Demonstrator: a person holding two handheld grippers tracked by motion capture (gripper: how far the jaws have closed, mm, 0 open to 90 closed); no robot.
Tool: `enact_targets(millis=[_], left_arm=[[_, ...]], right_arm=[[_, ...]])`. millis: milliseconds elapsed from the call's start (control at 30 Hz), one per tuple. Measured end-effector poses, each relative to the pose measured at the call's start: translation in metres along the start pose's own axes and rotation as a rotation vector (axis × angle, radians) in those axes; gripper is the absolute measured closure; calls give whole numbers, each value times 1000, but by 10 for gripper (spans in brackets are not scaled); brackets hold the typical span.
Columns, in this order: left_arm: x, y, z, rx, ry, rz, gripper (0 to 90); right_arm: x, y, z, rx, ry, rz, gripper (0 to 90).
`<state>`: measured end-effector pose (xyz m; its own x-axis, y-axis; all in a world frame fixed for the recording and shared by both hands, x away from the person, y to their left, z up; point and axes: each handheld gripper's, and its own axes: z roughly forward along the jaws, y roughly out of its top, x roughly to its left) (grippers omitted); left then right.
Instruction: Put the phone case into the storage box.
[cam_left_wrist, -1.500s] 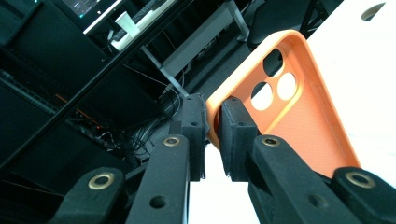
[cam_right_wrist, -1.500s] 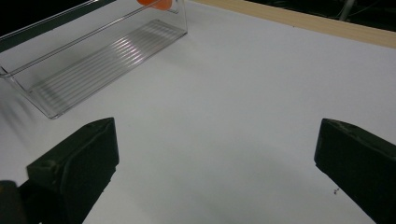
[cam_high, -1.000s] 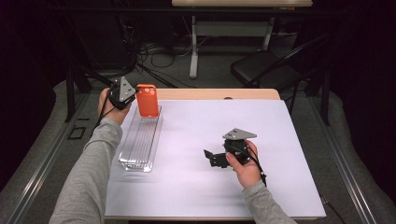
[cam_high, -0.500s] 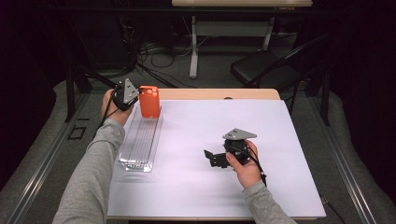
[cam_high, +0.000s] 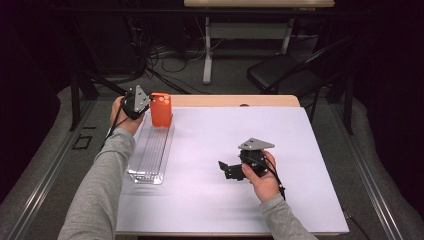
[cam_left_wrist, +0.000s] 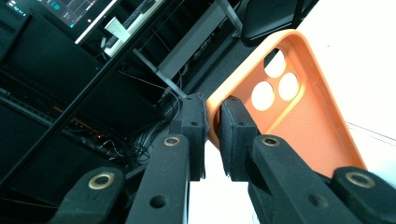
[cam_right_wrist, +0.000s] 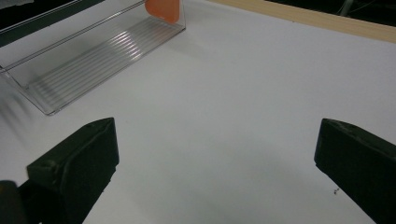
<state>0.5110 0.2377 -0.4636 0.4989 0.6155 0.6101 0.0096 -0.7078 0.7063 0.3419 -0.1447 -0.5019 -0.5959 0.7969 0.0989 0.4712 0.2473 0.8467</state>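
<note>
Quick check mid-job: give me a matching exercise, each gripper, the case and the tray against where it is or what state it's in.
Things:
1. left gripper
2. right gripper
3. orange plastic phone case
4. clear ribbed plastic tray

States or places:
A. lying lengthwise at the left of the white table top
B. jaws wide apart, nothing between them
C. upright at the tray's far end
D. clamped on the case's edge

Pairs: 1-D, 2-B, 3-C, 4-A
</note>
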Motion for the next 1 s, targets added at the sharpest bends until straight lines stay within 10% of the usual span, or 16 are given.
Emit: enact_targets(millis=[1000], left_arm=[[-3,-14,0,-15,8,-17,815]], right_arm=[[0,-2,3,11,2,-7,0]])
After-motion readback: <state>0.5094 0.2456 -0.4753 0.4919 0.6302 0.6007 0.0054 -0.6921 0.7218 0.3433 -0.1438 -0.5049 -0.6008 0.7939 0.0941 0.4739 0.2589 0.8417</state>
